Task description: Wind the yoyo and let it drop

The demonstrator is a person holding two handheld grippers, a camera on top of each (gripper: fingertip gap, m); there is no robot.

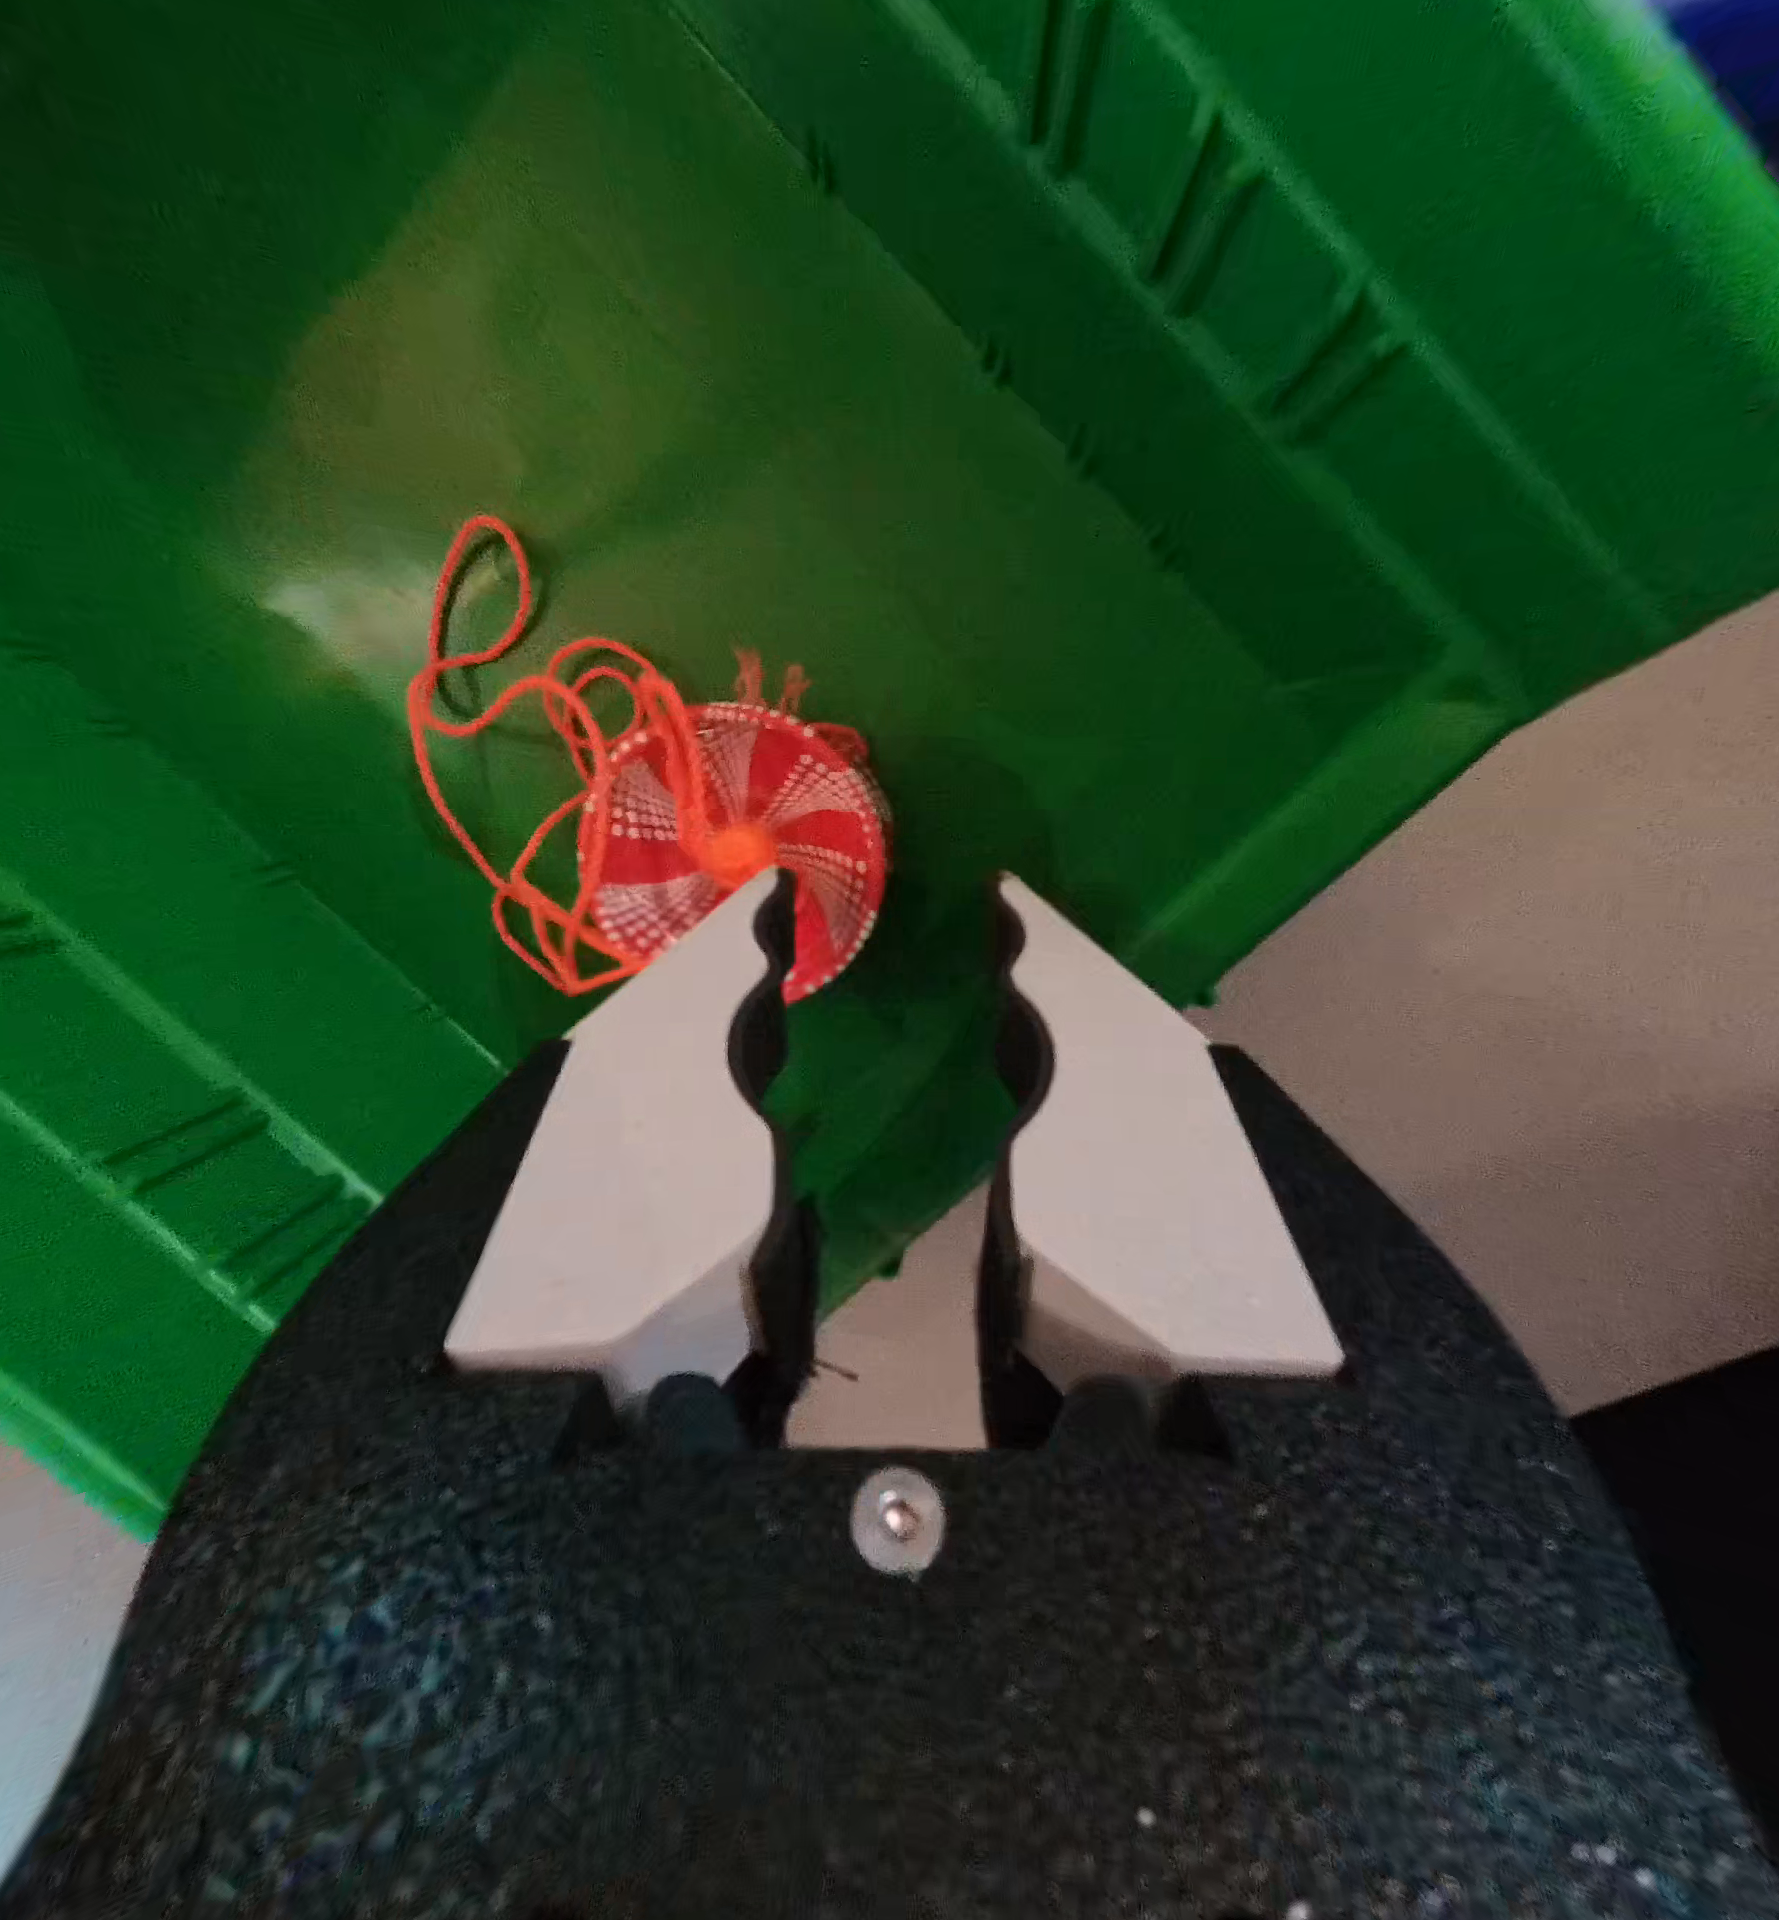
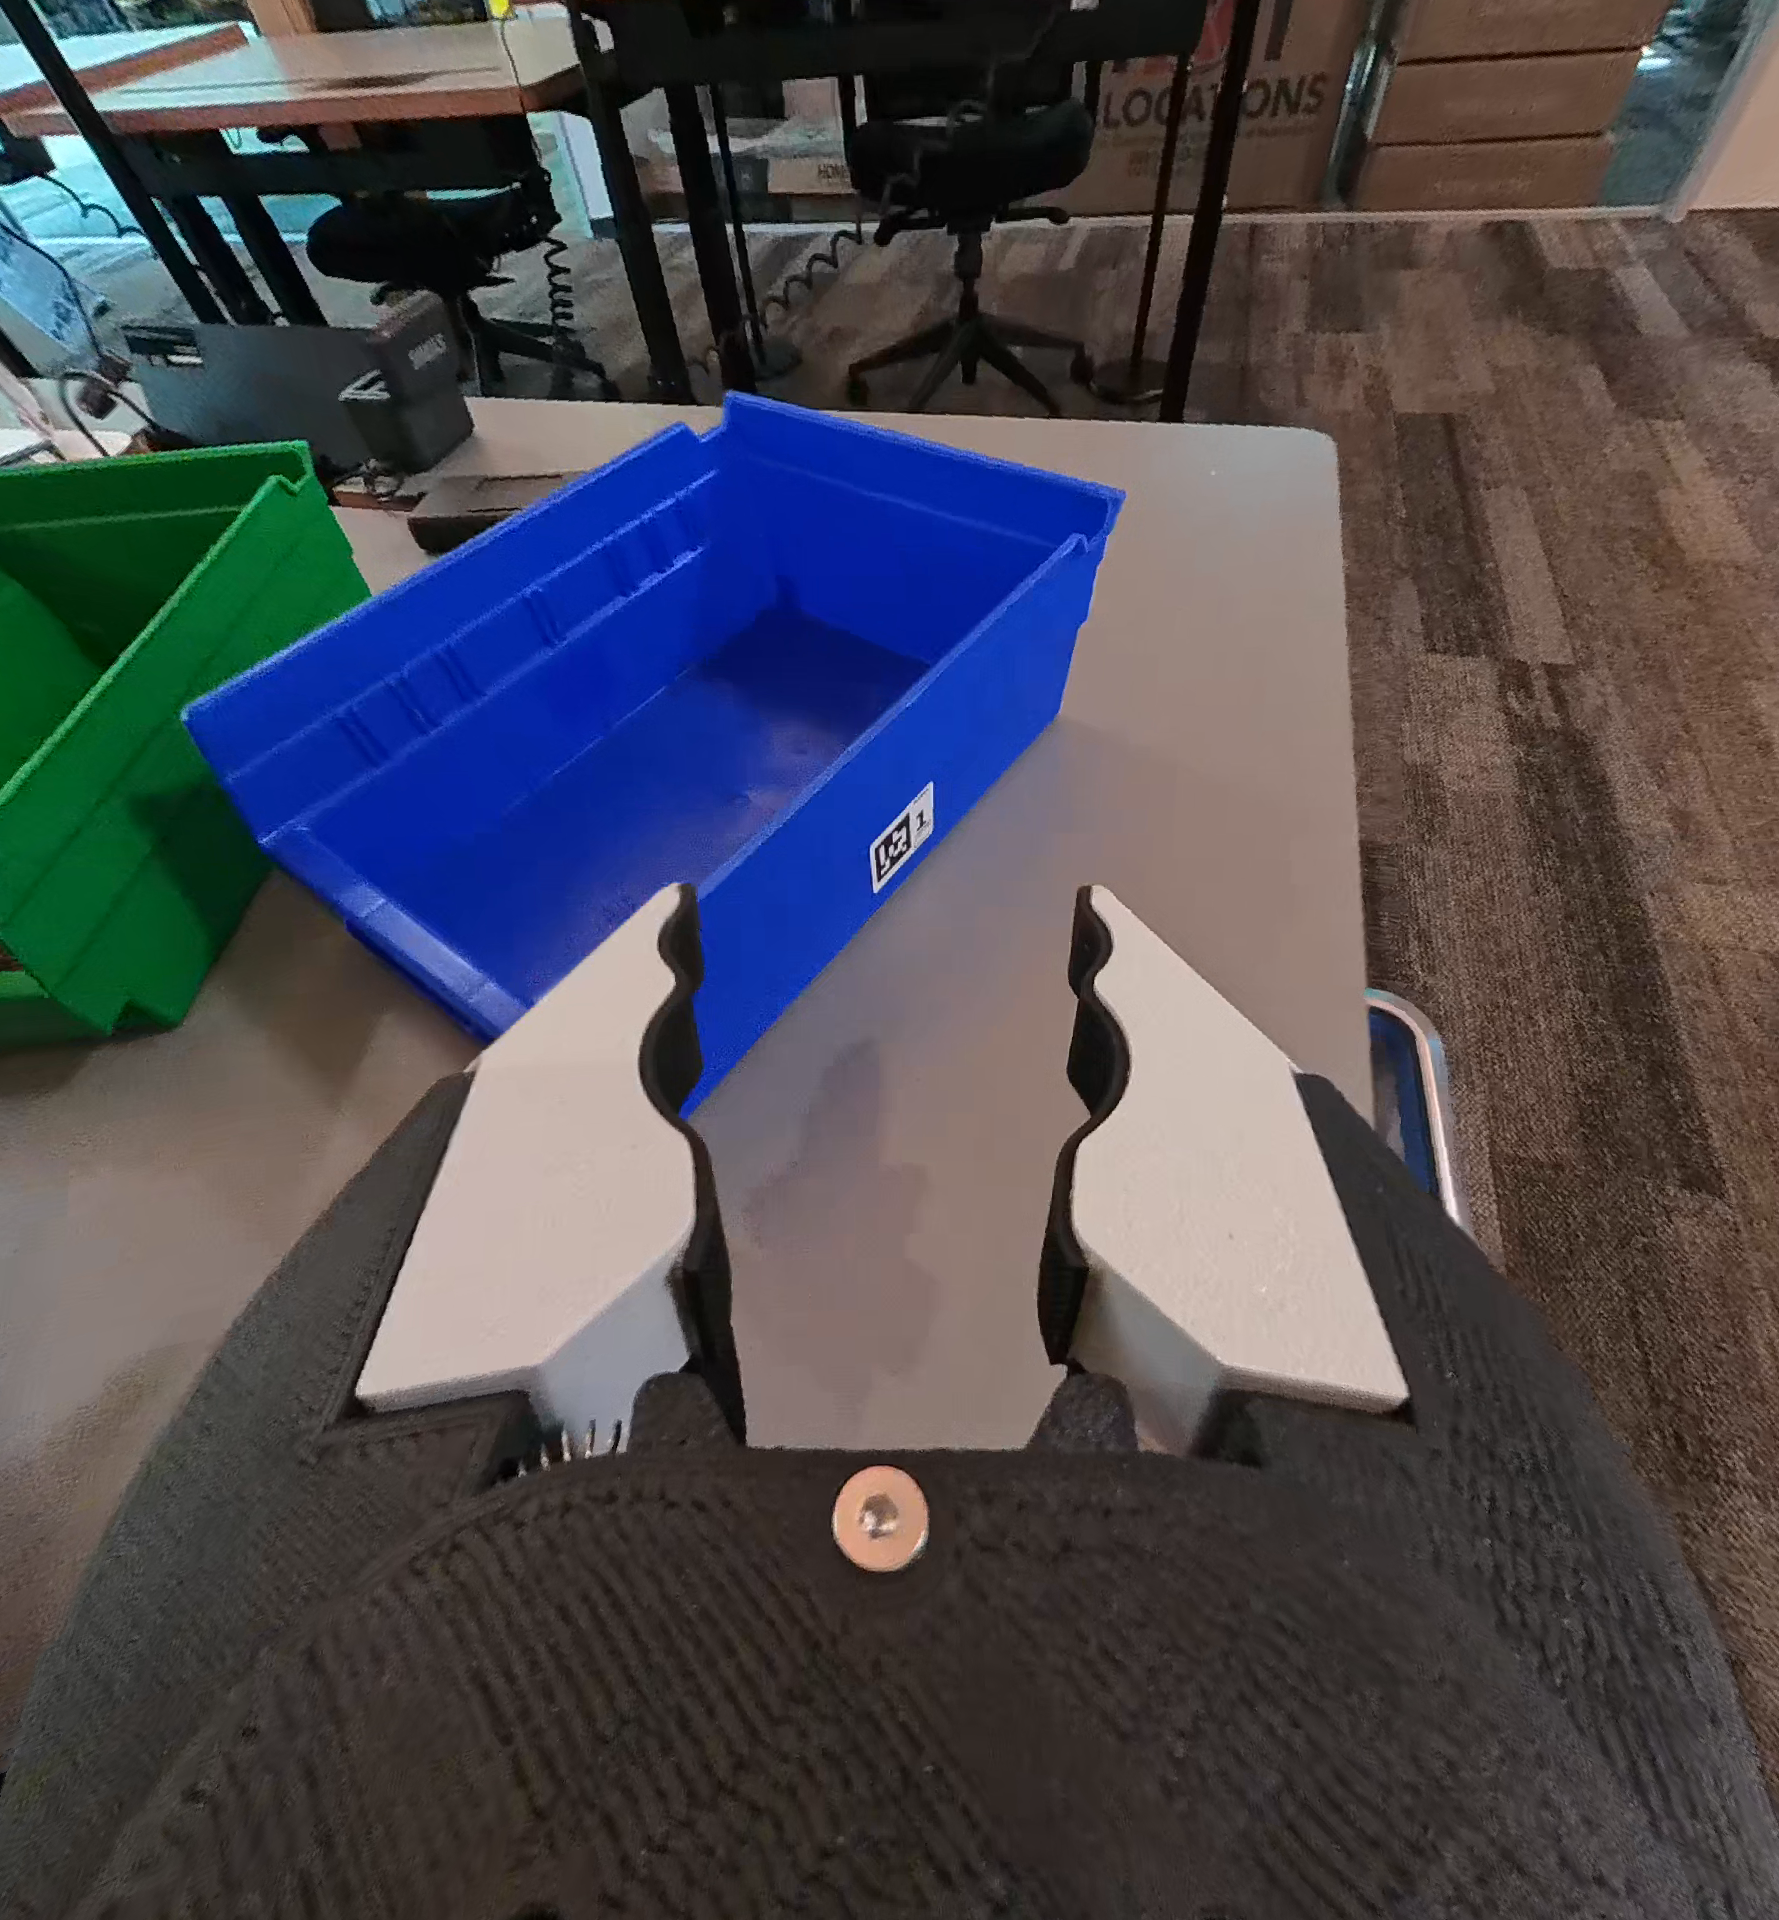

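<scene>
A red yoyo with a white dotted pinwheel pattern lies on the floor of a green bin. Its orange string lies unwound in loose loops to the yoyo's left. My left gripper is open and empty, reaching into the bin, with its left fingertip over the yoyo's near edge. My right gripper is open and empty above the grey table, just in front of an empty blue bin. The yoyo is not visible in the right wrist view.
The green bin stands left of the blue bin on the table. Dark devices sit at the table's far edge. The table's right edge drops to carpet. Office chairs and desks stand beyond. The tips of one gripper are about 40 cm away from the tips of the other.
</scene>
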